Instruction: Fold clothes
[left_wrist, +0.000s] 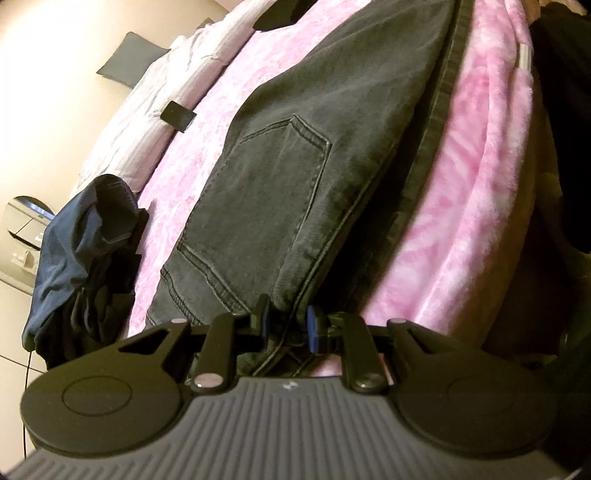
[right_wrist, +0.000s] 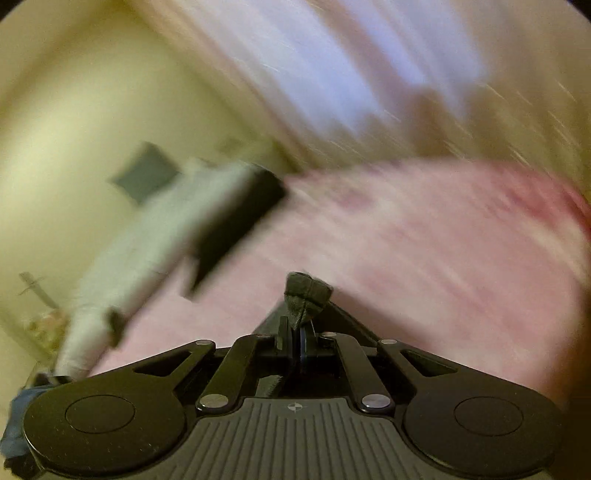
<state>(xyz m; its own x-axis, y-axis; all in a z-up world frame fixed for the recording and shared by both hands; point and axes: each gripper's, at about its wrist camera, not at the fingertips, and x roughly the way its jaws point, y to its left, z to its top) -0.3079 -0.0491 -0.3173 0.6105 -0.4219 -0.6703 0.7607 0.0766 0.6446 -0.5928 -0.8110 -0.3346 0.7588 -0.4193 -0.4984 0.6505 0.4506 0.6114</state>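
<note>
**Pink fleece blanket (left_wrist: 472, 206) under both grippers**

Dark grey denim jeans (left_wrist: 295, 177) lie across it. Left gripper (left_wrist: 288, 325), angled downward, pinches their waistband narrowly. Right gripper (right_wrist: 297, 341), in a blurred view, clamps what seems a jeans fold.

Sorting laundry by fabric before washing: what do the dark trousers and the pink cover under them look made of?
The dark trousers look like washed black or charcoal denim: a matte, faded weave, with a stitched patch pocket and thick double seams. The pink cover looks like plush fleece or faux fur, likely synthetic: a fuzzy pile with mottled pink and white streaks and a soft sheen. The exact fibre cannot be told.
</note>
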